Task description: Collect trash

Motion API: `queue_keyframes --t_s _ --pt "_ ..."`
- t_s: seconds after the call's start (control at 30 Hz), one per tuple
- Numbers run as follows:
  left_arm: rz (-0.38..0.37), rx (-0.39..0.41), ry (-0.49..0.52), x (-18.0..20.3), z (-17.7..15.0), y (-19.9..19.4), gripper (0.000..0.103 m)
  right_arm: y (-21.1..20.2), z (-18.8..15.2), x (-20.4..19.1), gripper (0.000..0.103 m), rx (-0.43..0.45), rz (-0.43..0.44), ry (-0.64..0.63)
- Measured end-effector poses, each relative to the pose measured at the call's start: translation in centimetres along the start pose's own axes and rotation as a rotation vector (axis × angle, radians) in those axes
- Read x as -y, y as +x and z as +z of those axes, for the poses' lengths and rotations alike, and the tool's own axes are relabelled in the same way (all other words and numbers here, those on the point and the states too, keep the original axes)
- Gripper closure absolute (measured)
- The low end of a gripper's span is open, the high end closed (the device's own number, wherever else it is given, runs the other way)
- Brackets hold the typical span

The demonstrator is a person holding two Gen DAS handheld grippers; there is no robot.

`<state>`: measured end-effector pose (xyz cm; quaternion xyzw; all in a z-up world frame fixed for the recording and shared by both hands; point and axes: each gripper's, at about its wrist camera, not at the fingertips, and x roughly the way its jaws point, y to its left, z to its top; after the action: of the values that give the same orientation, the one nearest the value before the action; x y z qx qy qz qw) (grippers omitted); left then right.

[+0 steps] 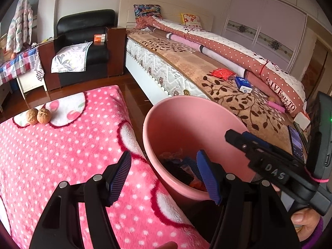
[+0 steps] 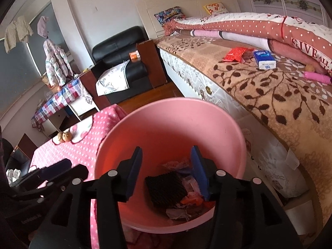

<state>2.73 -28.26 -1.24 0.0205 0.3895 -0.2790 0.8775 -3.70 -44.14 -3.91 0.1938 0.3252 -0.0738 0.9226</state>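
The pink bin point(image 2: 170, 124) in the middle already has trash in it. The right gripper point(image 2: 166, 174) hangs spread and empty above it; the left gripper point(image 1: 164, 176) is spread too. A red wrapper point(image 2: 235, 54), upper right on the bed, looks left.

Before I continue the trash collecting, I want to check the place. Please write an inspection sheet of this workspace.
Surface: pink dotted blanket, two walnuts on it.
Job's things: pink bin holding a black pad and wrappers.
Clutter: on the bed, a red packet, blue tissue pack, pink tube.
Grippers: left gripper open, empty; right gripper open above the bin, nothing between its jaws.
Cables: nothing seen.
Surroundings: black armchair, checked tablecloth, wardrobe.
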Motion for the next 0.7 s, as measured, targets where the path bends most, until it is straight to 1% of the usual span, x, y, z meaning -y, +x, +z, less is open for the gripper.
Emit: queue_keyframes --t_s 0.1,0.27,0.47,0.7 --pt "0.002 0.004 -0.014 -0.2 0.1 -0.3 0.039 -0.7 0.2 -0.2 0.049 0.016 0.011 -0.005" --pt "0.015 0.023 -0.010 0.0 0.1 -1.0 0.039 -1.2 0.2 -0.6 0.049 0.020 0.028 -0.012" --pt "0.031 0.045 -0.006 0.1 0.1 -2.0 0.041 -2.3 -0.3 -1.1 0.049 0.038 0.044 -0.018" --pt "0.054 0.068 -0.031 -0.3 0.1 -3.3 0.045 -3.9 -0.6 -1.3 0.049 0.070 0.052 -0.014"
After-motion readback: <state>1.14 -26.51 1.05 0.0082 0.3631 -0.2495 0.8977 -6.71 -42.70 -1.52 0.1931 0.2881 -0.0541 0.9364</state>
